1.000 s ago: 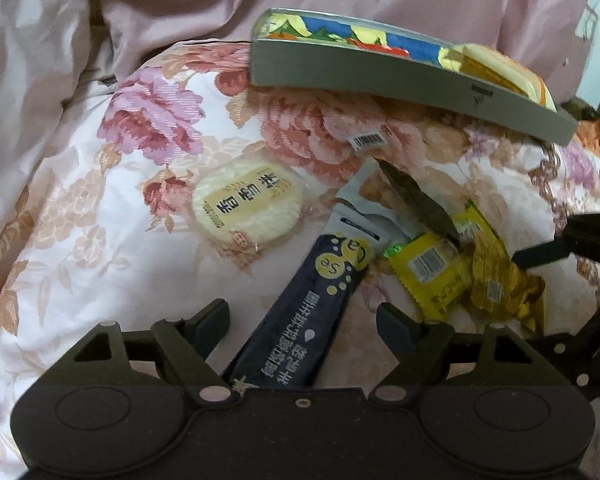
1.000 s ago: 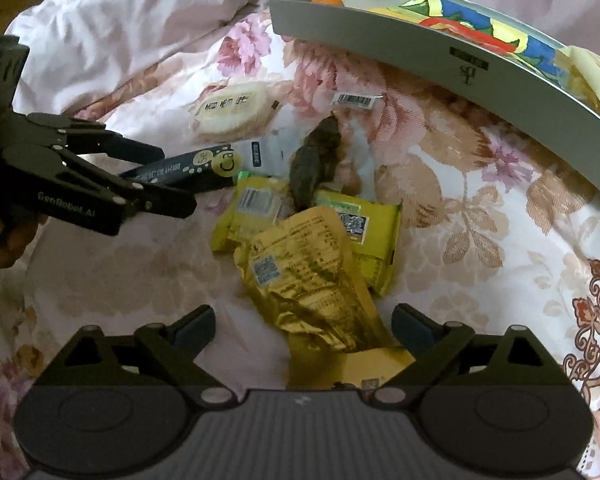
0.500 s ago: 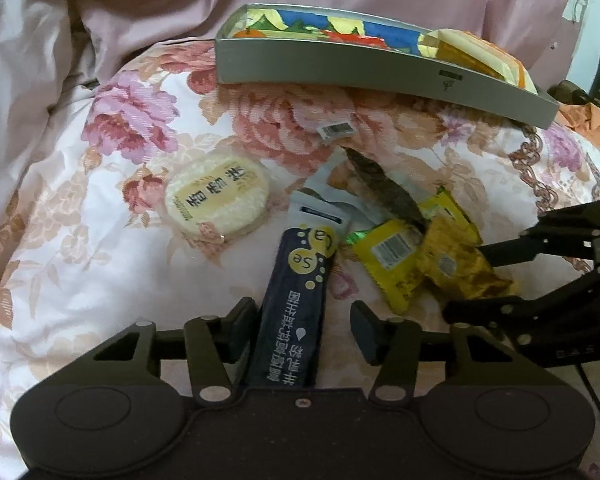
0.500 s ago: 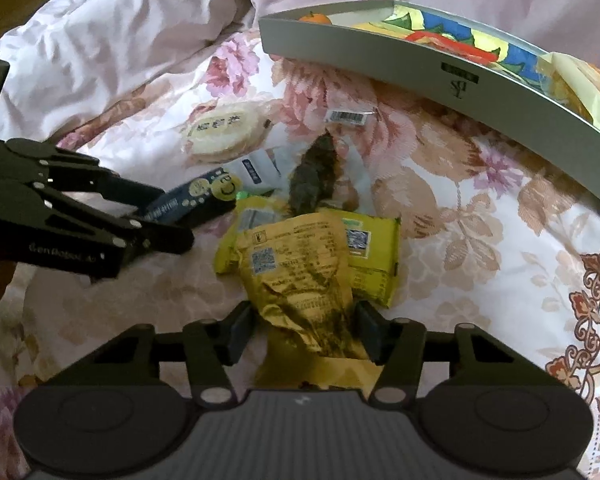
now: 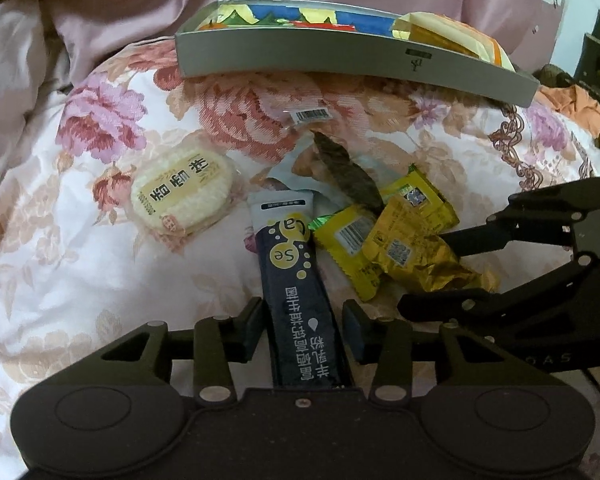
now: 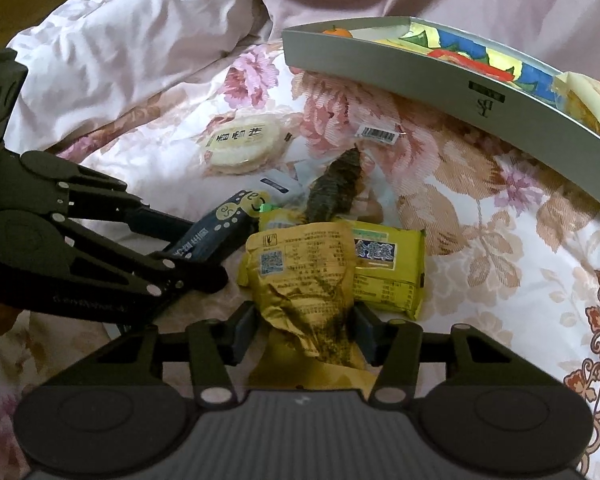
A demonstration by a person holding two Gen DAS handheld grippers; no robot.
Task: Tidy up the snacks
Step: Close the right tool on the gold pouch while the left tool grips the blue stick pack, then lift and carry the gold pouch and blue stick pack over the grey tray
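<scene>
My left gripper (image 5: 304, 326) is shut on the near end of a dark blue stick packet (image 5: 292, 280) that lies on the floral quilt. My right gripper (image 6: 304, 330) is shut on a crinkled gold packet (image 6: 304, 276), which rests over two yellow packets (image 6: 388, 268). The left gripper (image 6: 140, 248) shows at the left of the right wrist view, holding the blue stick (image 6: 216, 232). A round rice cracker (image 5: 184, 196) lies to the left. A grey tray box (image 5: 352, 56) with a colourful inside sits at the back.
A dark dried snack in a clear wrapper (image 5: 348, 168) lies between the pile and the tray. A yellow bag (image 5: 452, 36) sits in the tray's right end. Rumpled pink bedding (image 6: 132, 40) rises behind and to the left. The right gripper (image 5: 500, 268) is close beside the left one.
Both grippers went from wide open to shut: the left closed on the blue stick packet, the right on the gold packet. Both also moved forward toward the pile.
</scene>
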